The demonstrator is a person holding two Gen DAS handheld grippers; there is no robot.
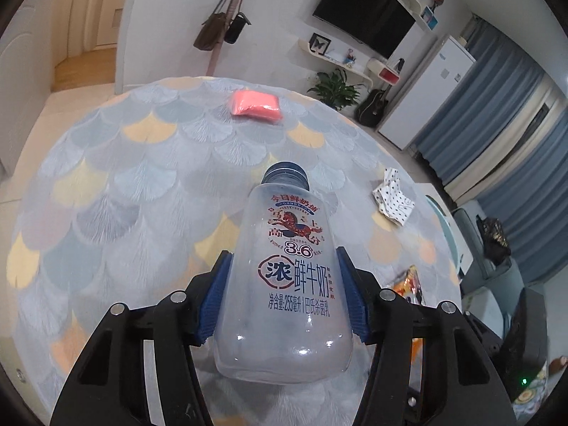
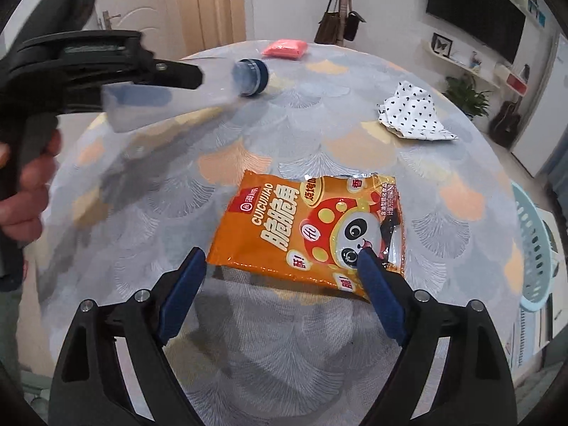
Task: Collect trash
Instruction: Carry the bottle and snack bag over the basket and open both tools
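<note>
My left gripper (image 1: pixel 282 257) is shut on an empty clear milk bottle (image 1: pixel 287 284) with a blue cap, both blue pads pressed to its sides, held above the table. From the right wrist view the same bottle (image 2: pixel 170 96) hangs at upper left, blurred, in the left gripper, with a hand on the handle. My right gripper (image 2: pixel 282 259) stands open just above the near edge of an orange snack wrapper (image 2: pixel 305 227) lying flat on the table; the right finger overlaps the wrapper's corner, and nothing is held.
A round table (image 2: pixel 248 337) with a scale-patterned cloth carries a pink packet (image 1: pixel 255 104) at the far side and a crumpled white dotted paper (image 2: pixel 413 112) to the right. A light blue plastic basket (image 2: pixel 532 248) stands off the table's right edge.
</note>
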